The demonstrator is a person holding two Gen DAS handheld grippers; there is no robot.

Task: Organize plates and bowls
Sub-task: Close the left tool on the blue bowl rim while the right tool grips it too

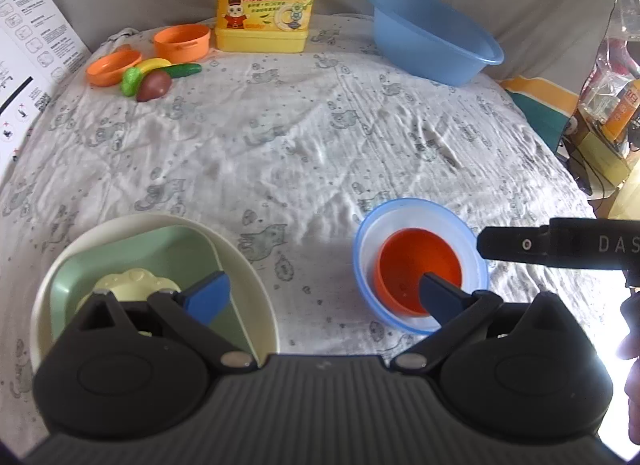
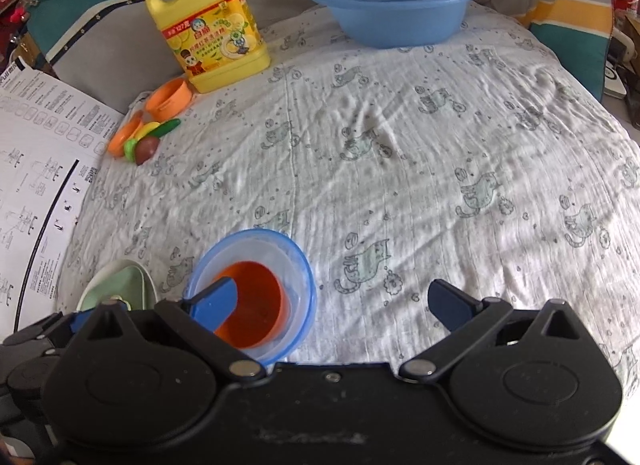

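Both the left gripper [image 1: 326,293] and the right gripper [image 2: 332,301], fingers spread and empty, flank the blue-rimmed bowl [image 2: 298,265] holding an orange cup [image 2: 260,305]; cream plate [image 1: 248,265] lies beneath the left.

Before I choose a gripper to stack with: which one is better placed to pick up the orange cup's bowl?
Right gripper: open, one finger over the blue-rimmed bowl holding the orange cup. Left gripper straddles bare cloth.

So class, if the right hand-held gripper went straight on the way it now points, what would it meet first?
Probably only the bare cat-print cloth; the right hand-held gripper is open and the blue basin stands far beyond, though depth is unclear.
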